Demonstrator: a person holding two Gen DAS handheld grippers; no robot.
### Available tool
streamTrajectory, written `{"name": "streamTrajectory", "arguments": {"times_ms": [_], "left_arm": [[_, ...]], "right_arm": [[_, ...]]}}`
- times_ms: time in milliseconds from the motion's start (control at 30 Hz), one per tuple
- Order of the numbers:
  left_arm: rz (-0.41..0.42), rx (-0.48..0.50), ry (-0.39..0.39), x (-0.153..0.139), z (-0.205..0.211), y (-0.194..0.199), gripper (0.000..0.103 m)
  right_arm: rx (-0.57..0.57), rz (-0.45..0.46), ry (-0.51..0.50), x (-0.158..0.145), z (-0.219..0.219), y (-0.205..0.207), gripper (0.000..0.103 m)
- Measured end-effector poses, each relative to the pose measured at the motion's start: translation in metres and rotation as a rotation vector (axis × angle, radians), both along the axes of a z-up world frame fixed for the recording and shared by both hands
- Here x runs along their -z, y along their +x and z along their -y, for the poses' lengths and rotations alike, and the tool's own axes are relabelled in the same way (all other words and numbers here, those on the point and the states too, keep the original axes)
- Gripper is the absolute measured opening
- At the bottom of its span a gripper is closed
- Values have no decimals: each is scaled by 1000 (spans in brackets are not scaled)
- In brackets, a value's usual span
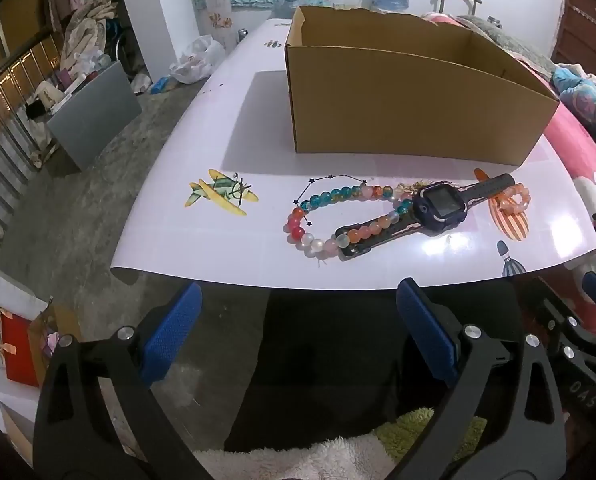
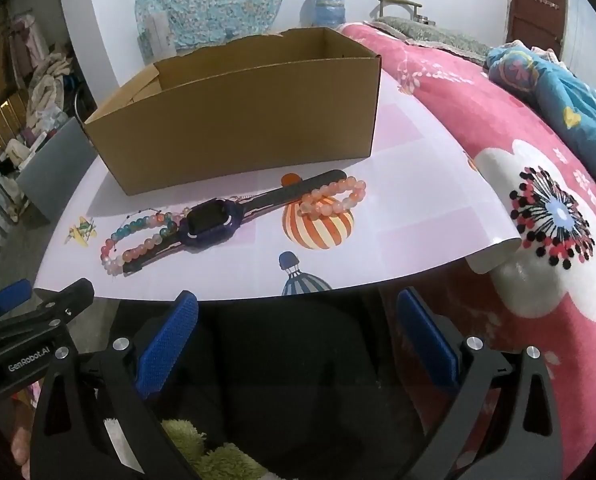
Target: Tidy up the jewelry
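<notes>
Three pieces lie on the white picture-printed table sheet (image 1: pixel 217 248) (image 2: pixel 418 220). A multicolour bead bracelet (image 1: pixel 330 196) (image 2: pixel 141 249) partly overlaps the strap of a dark blue smartwatch (image 1: pixel 440 204) (image 2: pixel 211 222). An orange bead bracelet (image 1: pixel 502 209) (image 2: pixel 326 209) rests by the watch's far strap end. Behind them stands an open cardboard box (image 1: pixel 410 112) (image 2: pixel 237 120), and the part of its inside I can see is bare. My left gripper (image 1: pixel 298 292) and right gripper (image 2: pixel 298 300) hover side by side in front of the table's near edge, both open with nothing between the blue pads.
A bed with a pink flowered blanket (image 2: pixel 498 120) and a blue pillow (image 2: pixel 558 96) adjoins the table's right side. On the left, a grey board (image 1: pixel 93 116) stands on the concrete floor with clutter behind it. The sheet's right corner curls over the table edge (image 2: pixel 494 252).
</notes>
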State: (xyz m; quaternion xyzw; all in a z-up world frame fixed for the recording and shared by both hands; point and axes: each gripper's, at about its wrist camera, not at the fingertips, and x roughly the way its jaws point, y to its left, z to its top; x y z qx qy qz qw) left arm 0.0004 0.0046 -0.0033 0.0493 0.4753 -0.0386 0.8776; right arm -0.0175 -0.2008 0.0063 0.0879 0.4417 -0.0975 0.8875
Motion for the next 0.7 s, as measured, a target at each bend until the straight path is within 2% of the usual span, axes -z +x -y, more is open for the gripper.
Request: {"name": "streamTrajectory", "arguments": {"times_ms": [700], "left_arm": [[3,-2,4,0,1,1,94]], "right_arm": [[2,11,-2,-2,0,-1,97]]}}
